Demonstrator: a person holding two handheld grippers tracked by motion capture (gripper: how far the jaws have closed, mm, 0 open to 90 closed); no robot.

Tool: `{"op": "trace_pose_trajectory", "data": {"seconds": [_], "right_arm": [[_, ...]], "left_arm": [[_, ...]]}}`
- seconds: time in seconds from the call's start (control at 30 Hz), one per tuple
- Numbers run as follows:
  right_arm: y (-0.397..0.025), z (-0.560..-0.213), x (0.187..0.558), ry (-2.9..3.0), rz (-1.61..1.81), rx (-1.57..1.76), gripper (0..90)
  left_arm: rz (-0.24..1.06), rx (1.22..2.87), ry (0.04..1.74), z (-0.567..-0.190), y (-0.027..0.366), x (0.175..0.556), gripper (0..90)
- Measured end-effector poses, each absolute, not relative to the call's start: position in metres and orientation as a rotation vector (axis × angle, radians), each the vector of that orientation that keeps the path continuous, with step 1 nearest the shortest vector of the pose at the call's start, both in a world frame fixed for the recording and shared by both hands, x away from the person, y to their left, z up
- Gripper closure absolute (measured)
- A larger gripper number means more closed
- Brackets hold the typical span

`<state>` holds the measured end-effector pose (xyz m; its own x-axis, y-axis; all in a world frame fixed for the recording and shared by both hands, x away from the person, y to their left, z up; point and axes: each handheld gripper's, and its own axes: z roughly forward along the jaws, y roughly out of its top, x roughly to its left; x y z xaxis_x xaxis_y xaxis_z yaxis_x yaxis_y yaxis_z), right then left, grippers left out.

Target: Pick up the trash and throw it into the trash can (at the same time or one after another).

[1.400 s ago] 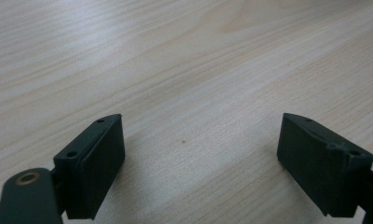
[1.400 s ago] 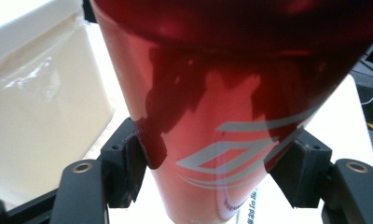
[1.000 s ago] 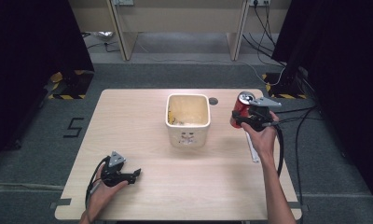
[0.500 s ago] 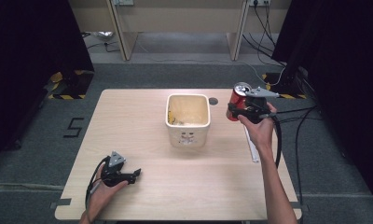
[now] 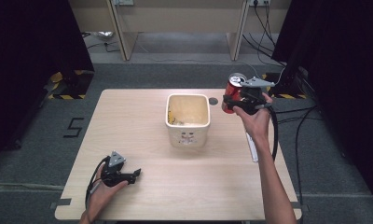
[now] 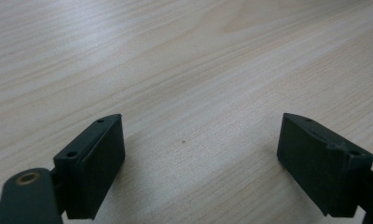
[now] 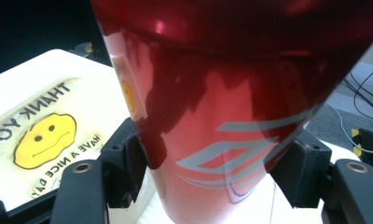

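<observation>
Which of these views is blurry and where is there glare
Right gripper view: the red can sits too close, soft-edged, with bright highlights near its top. Left gripper view: the jaws are sharp and the table blurs farther off. High view: evenly lit, dark at the sides.

The cream bin (image 5: pixel 188 119) stands in the middle of the bench (image 5: pixel 128 121) and blocks the way across. To its left, the bench is free, also along the near edge.

My right hand (image 5: pixel 255 122) holds its black two-jaw gripper (image 5: pixel 233 100) raised beside the square cream tub (image 5: pixel 188 119), jaws clamped on a shiny red metal can (image 5: pixel 233 87). My left hand (image 5: pixel 100 189) rests its black gripper (image 5: pixel 134 174) low, nearer me than the tub, jaws spread wide.
</observation>
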<state>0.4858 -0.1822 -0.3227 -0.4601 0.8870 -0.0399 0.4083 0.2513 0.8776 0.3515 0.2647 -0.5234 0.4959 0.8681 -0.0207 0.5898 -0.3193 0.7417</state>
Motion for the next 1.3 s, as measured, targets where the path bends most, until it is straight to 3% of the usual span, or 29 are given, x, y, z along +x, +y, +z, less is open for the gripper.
{"op": "trace_pose_trajectory", "data": {"seconds": [0.47,1.3], "right_arm": [[-0.158,-0.306,0.494,2.026,1.171,1.133,34.3],[-0.095,-0.316,0.511,2.153,1.194,1.051,34.3]], "left_arm": [[0.505,2.036,1.194,-0.523,0.265,0.352,14.2],[0.507,2.038,1.193,-0.523,0.265,0.352,14.2]]}}
